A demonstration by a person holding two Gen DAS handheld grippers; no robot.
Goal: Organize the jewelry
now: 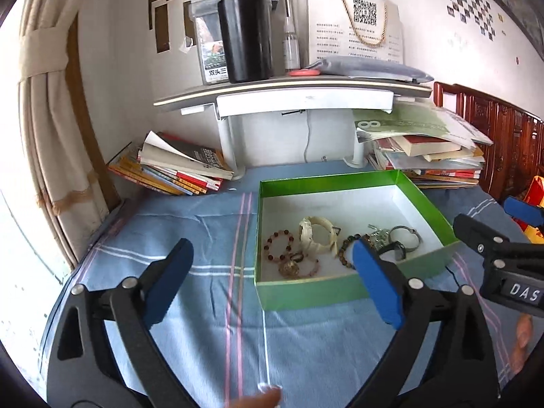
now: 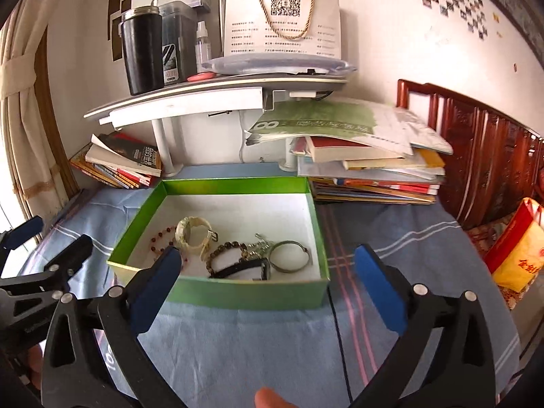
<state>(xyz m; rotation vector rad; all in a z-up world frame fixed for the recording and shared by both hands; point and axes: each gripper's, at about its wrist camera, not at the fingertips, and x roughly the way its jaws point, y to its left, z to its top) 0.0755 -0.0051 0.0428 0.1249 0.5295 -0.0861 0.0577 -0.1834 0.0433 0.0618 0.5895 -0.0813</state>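
A green box (image 1: 326,180) (image 2: 234,185) with a white inside sits on the blue striped cloth (image 1: 210,333). In it lie an ivory bangle (image 1: 307,234) (image 2: 182,233), a red bead bracelet (image 1: 272,241), a dark bead bracelet (image 2: 221,250), a metal bangle (image 2: 289,268) and a black watch (image 2: 244,268). My left gripper (image 1: 272,255) stands open at the box's near left corner, with nothing between its blue pads. My right gripper (image 2: 268,255) hangs open over the box's near wall, also empty. It shows at the right edge of the left wrist view as well (image 1: 493,219).
Behind the box stands a white shelf (image 1: 292,88) with a black flask (image 1: 244,34) and a paper bag (image 1: 357,23). Stacks of books (image 1: 176,166) (image 2: 370,170) flank it. A curtain (image 1: 51,102) hangs at the left; a wooden headboard (image 2: 476,149) and a red-yellow bag (image 2: 520,255) are at the right.
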